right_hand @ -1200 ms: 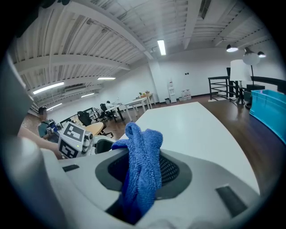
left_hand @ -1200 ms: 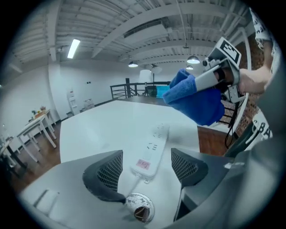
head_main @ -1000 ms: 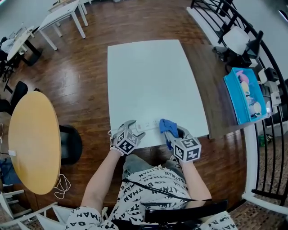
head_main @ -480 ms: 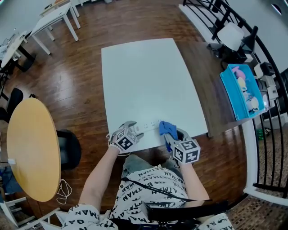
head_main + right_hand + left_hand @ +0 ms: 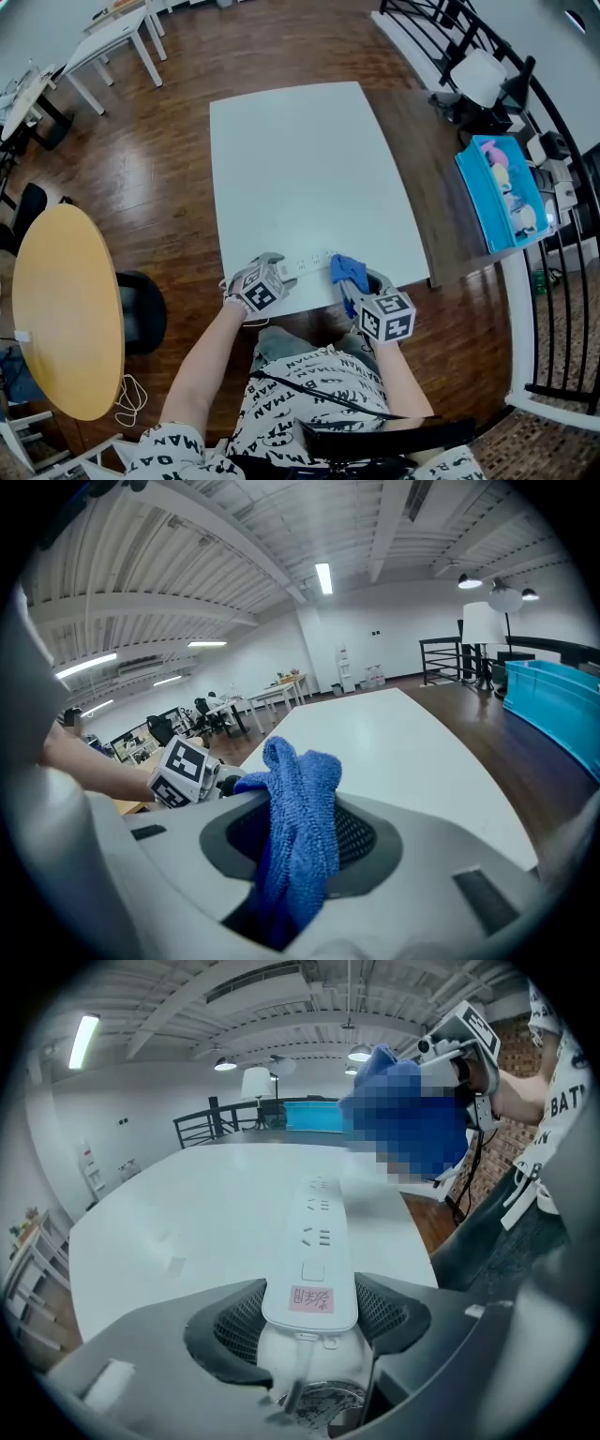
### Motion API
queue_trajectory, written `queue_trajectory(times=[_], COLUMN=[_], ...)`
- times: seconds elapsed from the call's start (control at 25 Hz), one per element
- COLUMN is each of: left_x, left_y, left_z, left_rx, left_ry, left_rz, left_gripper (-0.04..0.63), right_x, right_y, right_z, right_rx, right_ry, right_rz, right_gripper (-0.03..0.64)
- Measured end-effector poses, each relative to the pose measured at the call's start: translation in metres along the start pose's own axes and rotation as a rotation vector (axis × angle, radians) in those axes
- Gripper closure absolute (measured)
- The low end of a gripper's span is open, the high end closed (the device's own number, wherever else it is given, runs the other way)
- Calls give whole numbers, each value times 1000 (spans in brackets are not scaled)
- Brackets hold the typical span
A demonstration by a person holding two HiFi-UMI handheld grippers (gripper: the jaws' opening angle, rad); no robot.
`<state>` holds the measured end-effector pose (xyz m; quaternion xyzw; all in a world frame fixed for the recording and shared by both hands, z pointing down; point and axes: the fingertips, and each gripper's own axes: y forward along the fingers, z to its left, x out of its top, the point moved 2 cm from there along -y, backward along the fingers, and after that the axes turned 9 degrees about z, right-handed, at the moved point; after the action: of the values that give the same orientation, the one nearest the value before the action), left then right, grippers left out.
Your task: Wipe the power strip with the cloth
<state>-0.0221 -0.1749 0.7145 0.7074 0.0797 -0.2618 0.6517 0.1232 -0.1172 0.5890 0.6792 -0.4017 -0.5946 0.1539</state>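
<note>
Wiping seems barely begun: at the counter's (image 5: 300,169) lower edge in the head view, the left tool (image 5: 309,1321) is closing around the power strip's (image 5: 317,1241) end, not yet clamped, while the right tool (image 5: 295,855), clenched on the cloth (image 5: 302,799), waits at its other end.

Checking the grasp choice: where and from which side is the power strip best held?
Grip the power strip at its labelled left end, across the narrow width, coming lengthwise: it lies flat along the table edge. The left tongs are closing around it.
</note>
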Motion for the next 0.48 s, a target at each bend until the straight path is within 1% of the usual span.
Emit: queue_trajectory(times=[0.08,0.2,0.28,0.4,0.48], left_x=[5,10,13,23,29], left_y=[-7,-21,-34,-59,-77], left_z=[2,3,-1,-9,-14], left_rx=[38,100,138,198,235], left_ry=[-11,-30,-28,-17,-6], left_rz=[-30,-57,-65,-94,-96], left_gripper=[307,307,308,308,308], right_x=[2,8,14,27,35], right_y=[-1,1,3,3,1], right_z=[2,13,24,42,56], right_rx=[19,114,180,242,289], right_ry=[-35,-124,-184,-269,-330], right_rz=[10,43,65,79,87], right_gripper=[483,483,483,483,483])
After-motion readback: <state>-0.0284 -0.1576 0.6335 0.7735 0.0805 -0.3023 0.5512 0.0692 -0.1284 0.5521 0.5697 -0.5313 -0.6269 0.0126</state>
